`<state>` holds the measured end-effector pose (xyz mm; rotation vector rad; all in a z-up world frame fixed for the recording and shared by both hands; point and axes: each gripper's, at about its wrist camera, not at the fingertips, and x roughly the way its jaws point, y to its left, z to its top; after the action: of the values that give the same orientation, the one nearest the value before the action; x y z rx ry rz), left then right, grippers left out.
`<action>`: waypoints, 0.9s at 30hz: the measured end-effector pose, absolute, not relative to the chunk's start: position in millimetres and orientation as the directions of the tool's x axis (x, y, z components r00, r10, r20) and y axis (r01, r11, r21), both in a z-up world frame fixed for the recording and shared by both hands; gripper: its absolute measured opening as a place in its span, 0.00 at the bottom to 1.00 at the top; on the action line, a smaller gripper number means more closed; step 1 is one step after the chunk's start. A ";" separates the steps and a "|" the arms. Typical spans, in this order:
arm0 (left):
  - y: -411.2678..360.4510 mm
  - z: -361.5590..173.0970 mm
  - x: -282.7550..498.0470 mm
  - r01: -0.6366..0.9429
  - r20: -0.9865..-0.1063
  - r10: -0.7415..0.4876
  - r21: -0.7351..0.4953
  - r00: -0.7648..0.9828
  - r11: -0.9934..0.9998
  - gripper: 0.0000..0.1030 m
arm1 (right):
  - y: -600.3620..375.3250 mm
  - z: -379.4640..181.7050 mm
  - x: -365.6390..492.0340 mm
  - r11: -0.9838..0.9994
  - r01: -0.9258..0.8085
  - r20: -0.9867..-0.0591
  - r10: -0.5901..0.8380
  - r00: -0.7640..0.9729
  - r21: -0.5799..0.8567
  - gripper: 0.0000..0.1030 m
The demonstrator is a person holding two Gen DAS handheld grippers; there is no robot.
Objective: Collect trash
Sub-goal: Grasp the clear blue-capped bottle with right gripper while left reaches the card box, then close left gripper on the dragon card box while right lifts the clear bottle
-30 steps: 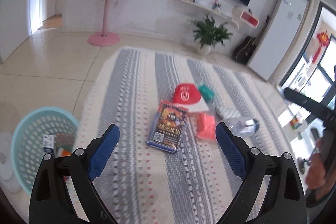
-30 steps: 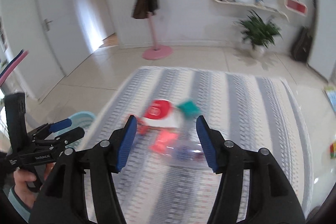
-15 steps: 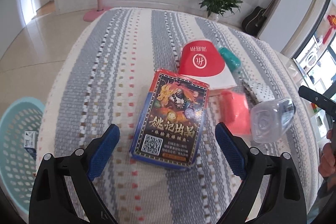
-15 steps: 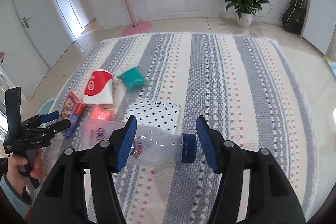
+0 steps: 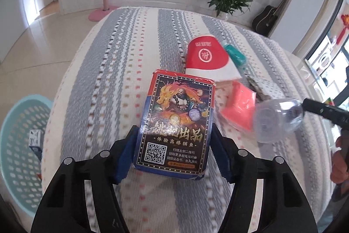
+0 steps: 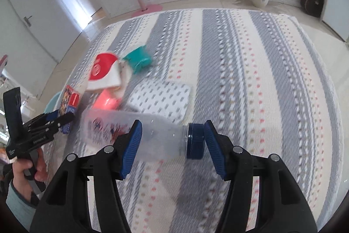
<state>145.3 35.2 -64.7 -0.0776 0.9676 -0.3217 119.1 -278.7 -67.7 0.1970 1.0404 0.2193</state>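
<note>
A dark card box (image 5: 178, 115) with a dragon print lies on the striped rug (image 5: 122, 62). My left gripper (image 5: 174, 130) is closing on it, and both blue pads sit against its long sides. A clear plastic bottle (image 6: 161, 139) with a dark blue cap (image 6: 195, 141) lies crosswise on the rug. My right gripper (image 6: 173, 126) stands open over its neck end, with the cap next to the right pad and the body running on past the left finger. The left wrist view catches that bottle (image 5: 277, 119) end-on beside the right gripper (image 5: 322, 111).
A teal mesh basket (image 5: 21, 102) with some trash in it stands on the tiles left of the rug. Behind the box lie a red-and-white paper cup (image 5: 207, 56), a teal wad (image 5: 235, 56), a pink wrapper (image 5: 240, 106) and a dotted white bag (image 6: 161, 99). A coat stand, plant and guitar line the far wall.
Both grippers have come down to the rug. The left jaws went from wide open around the card box to closed against its sides. The right jaws kept their width and now straddle the bottle's neck.
</note>
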 end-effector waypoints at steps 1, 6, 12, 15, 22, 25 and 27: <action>37.3 -61.0 136.9 0.236 -0.789 -0.311 -0.216 0.529 0.948 0.60 | -276.5 -67.0 113.4 0.958 -0.096 -0.831 0.281 0.480 0.269 0.54; 54.8 -49.2 102.8 0.224 -0.773 -0.328 -0.243 0.544 0.944 0.60 | -254.6 -71.6 80.3 0.927 -0.162 -0.827 0.374 0.419 0.337 0.54; 73.4 -50.8 72.2 0.197 -0.732 -0.322 -0.255 0.601 0.947 0.60 | -255.5 -43.8 79.1 0.959 -0.111 -0.788 0.278 0.550 0.261 0.54; 75.7 -52.1 71.5 0.207 -0.722 -0.309 -0.230 0.618 0.951 0.60 | -269.1 -41.4 108.1 0.967 -0.049 -0.784 0.233 0.576 0.251 0.54; 81.2 -49.6 71.6 0.204 -0.710 -0.265 -0.172 0.653 0.964 0.60 | -268.8 -66.3 143.2 0.964 -0.052 -0.841 0.252 0.480 0.260 0.35; 82.6 -46.9 69.9 0.204 -0.702 -0.256 -0.159 0.664 0.966 0.60 | -269.8 -71.5 136.9 0.944 -0.068 -0.851 0.321 0.416 0.323 0.35; 82.6 -46.0 68.5 0.204 -0.701 -0.243 -0.141 0.670 0.969 0.60 | -269.5 -71.6 126.0 0.929 -0.077 -0.852 0.362 0.379 0.361 0.35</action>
<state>68.5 82.6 -46.0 -0.0524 0.7975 -0.2517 126.0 -269.5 -71.6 0.2805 1.1516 0.2850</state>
